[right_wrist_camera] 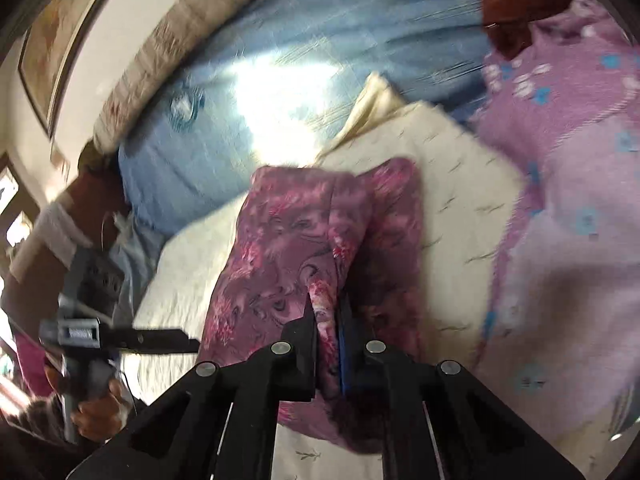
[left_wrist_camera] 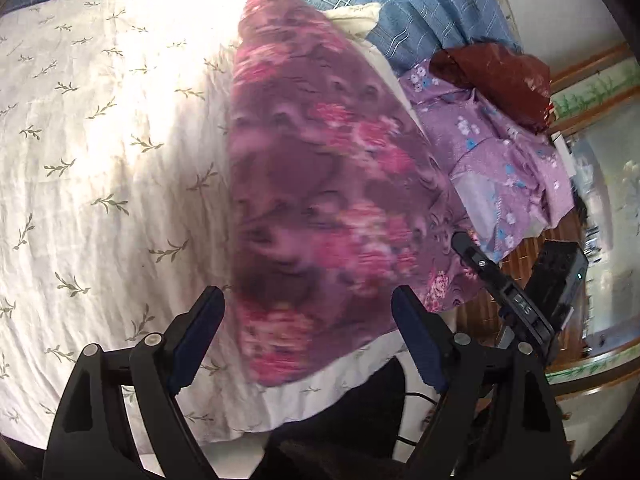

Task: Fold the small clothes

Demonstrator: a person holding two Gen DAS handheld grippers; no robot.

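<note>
Garment: magenta floral garment [left_wrist_camera: 320, 184] lies on the cream leaf-print quilt [left_wrist_camera: 100, 140]; its exact type cannot be told, the left wrist view being motion-blurred.
Long axis: runs from the near edge of the quilt toward the far blue bedding [left_wrist_camera: 420, 4]; in the left wrist view it narrows to a rounded far end and widens toward the near end.
Near end: reaches almost to the quilt's near edge, between the fingers of the left gripper [left_wrist_camera: 308, 340].
Fold: in the right wrist view the garment [right_wrist_camera: 280, 248] shows a lengthwise ridge, one layer raised along the axis.
Left gripper: fingers wide apart, one either side of the garment's near end, gripping nothing.
Right gripper: right gripper [right_wrist_camera: 326, 320] has its fingers drawn together, clamped on a pinch of the garment's near edge.
Cross-check: the right gripper [left_wrist_camera: 500, 280] appears at the garment's right edge in the left wrist view; the left gripper [right_wrist_camera: 176, 338] sits just beside its left edge in the right wrist view.
Surroundings: lilac flowered cloth [left_wrist_camera: 492, 160] heaped to the right, partly on the quilt; dark red bag [left_wrist_camera: 504, 76] resting on its far side.
</note>
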